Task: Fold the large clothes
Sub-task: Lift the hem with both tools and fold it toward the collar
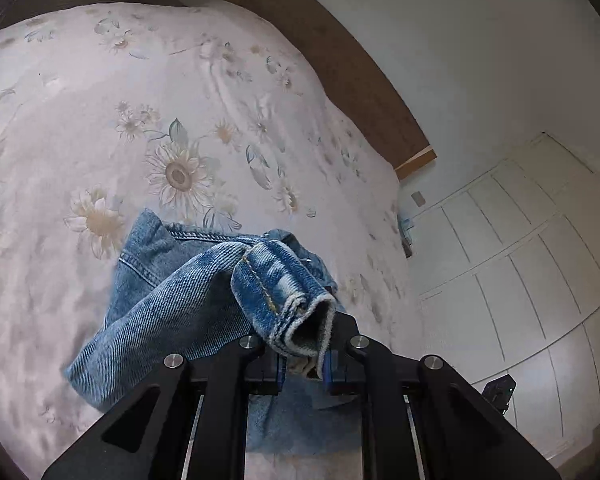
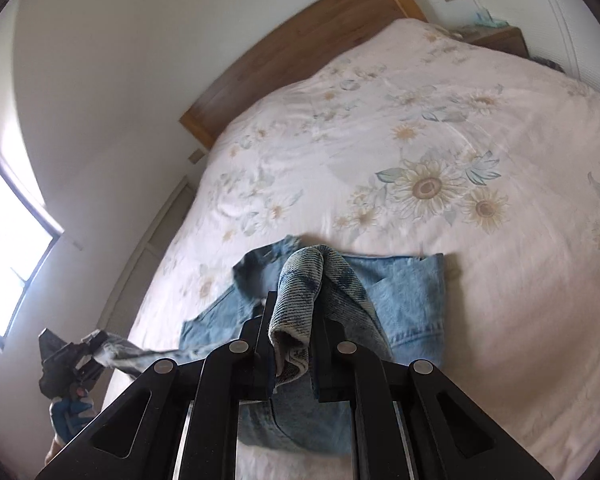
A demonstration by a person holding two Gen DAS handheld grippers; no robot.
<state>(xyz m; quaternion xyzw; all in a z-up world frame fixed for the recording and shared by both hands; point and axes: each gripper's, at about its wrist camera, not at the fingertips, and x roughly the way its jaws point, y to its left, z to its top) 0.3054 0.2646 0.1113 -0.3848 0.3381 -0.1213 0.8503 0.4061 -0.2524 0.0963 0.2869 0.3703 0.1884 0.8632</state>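
- The faded blue denim jacket lies partly on the bed's pale floral bedspread, near its foot edge.
- The left gripper is clamped on a stitched cuff; the right gripper pinches a bunched denim end.
- Risk: thick denim may slip from either gripper, or uneven pulling could skew the fold.

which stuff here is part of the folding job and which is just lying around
Part of the job:
denim jacket
left gripper, shut on a sleeve cuff
right gripper, shut on a jacket fold
bed

Just there:
headboard
bedside table
window
wardrobe doors
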